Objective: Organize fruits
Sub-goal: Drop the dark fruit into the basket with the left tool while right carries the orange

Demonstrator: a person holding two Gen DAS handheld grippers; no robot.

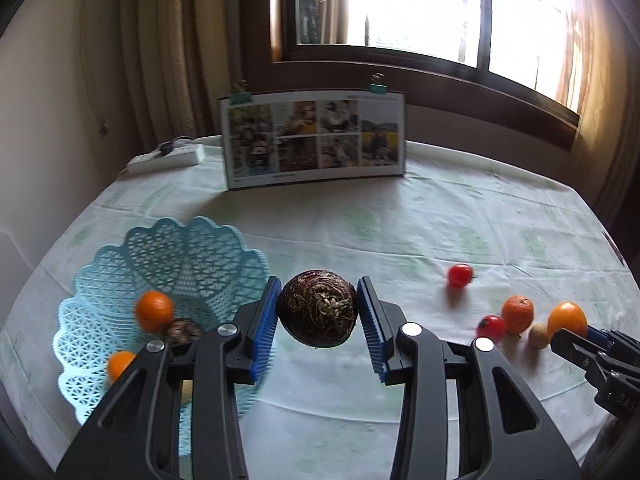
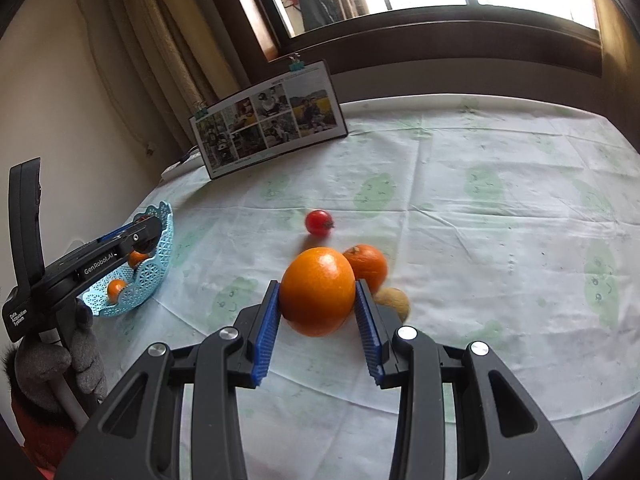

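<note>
1. Left gripper [image 1: 318, 312]: blue pads pinching a dark, round fruit [image 1: 317, 309], fibrous end facing the camera, beside the blue basket [image 1: 100, 280] at 9 o'clock.
2. Right gripper [image 2: 317, 300]: clamping an orange [image 2: 317, 291], long axis upright, tomato [image 2: 319, 222] at 12 o'clock.

A dark rough-skinned fruit [image 1: 317, 313] sits centre frame; the blue basket [image 1: 120, 264] at lower left holds oranges [image 1: 154, 311]. A big orange [image 2: 317, 291] sits centre frame, tomatoes [image 1: 460, 275] nearby.

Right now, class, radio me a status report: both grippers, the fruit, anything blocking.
Left gripper shut on dark brown fruit, beside blue basket. Right gripper shut on large orange. Nothing blocking.
</note>
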